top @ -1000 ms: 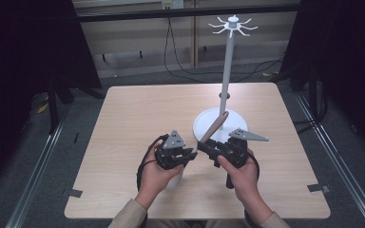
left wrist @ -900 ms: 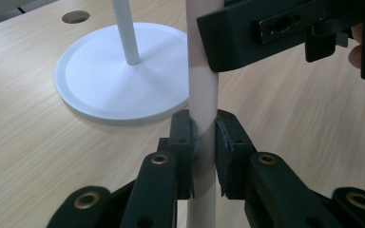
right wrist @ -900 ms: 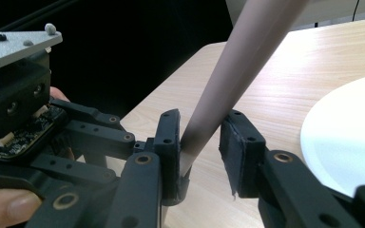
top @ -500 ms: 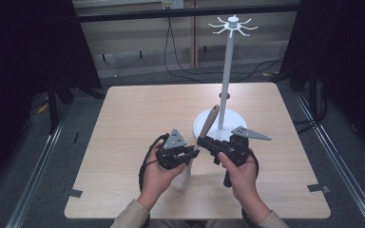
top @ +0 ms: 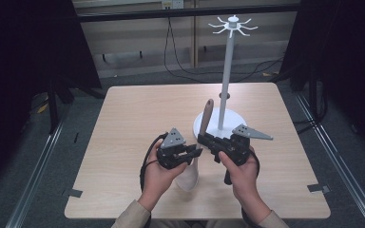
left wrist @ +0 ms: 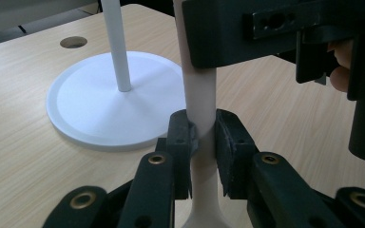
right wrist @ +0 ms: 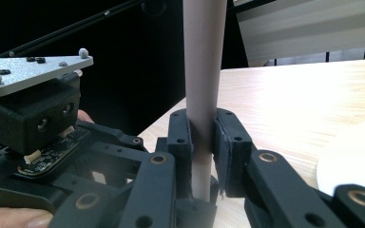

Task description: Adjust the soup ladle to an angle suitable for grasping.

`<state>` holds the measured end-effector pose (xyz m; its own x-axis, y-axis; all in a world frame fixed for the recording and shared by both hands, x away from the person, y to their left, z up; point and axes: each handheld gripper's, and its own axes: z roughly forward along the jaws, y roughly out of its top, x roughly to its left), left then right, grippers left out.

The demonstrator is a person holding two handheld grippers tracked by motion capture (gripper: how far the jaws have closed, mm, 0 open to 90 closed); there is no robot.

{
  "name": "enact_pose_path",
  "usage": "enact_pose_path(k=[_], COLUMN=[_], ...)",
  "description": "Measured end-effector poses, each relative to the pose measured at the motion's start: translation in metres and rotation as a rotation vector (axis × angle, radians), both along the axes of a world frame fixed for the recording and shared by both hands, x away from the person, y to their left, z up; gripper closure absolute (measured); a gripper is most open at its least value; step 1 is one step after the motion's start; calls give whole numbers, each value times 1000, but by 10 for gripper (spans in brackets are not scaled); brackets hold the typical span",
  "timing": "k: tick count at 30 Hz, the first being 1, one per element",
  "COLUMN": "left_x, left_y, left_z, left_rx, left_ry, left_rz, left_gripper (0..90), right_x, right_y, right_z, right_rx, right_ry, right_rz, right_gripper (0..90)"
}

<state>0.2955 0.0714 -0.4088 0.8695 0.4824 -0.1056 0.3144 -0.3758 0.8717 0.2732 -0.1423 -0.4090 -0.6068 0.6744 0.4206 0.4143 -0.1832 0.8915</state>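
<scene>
Both grippers are clamping one spoon beside the stand.

The left gripper [top: 196,153] and right gripper [top: 203,139] are pinching the pale spoon [top: 208,110] handle, the right having just closed, holding it upright just before the white stand [top: 224,97] base.

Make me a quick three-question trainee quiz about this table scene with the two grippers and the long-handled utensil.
1. True or false: both the left gripper and the right gripper are shut on the utensil.
2. What stands on the table just beyond the grippers? A. a white stand with hooks on top B. a red bucket C. a stack of plates
3. Which end of the utensil points up, the handle or the wide end?

Key: 1 true; 2 A, the white stand; 3 the handle, while the wide end lies low by the left hand.
</scene>
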Motion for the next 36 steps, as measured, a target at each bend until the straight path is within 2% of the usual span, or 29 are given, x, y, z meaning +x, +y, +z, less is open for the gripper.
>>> enact_pose_path(k=[2,4,8,12,14,18,19,21,24,27,32,36], left_x=[-1,1,0,0,-1,-2,-2,-1,1,2,2,1], left_y=[0,0,-2,-5,-6,-6,-5,-4,0,5,16,24], left_z=[1,1,2,2,1,0,-1,0,0,-1,-6,-11], left_rx=[4,-1,8,15,13,-3,-12,-19,-24,-15,-15,-7], left_ry=[-13,-6,-14,-28,-26,-26,-27,-26,7,5,-18,-10], left_rz=[16,25,41,56,67,68,69,70,74,89,88,89], left_gripper=[778,781,785,784,785,783,783,775,650,511,345,219], right_x=[0,0,1,0,1,1,0,1,1,1,3,6], right_y=[1,1,2,2,3,3,3,3,3,2,-2,-5], right_z=[0,1,1,2,1,2,3,4,6,7,11,16], right_rx=[3,3,22,8,18,8,-16,-25,-43,-49,-52,-77], right_ry=[-8,-8,6,3,6,2,-9,-19,-31,-43,-54,-71], right_rz=[-5,-7,-20,-38,-39,-47,-54,-35,-16,-6,-12,-13], right_gripper=[783,781,769,774,771,784,787,787,788,788,788,788])
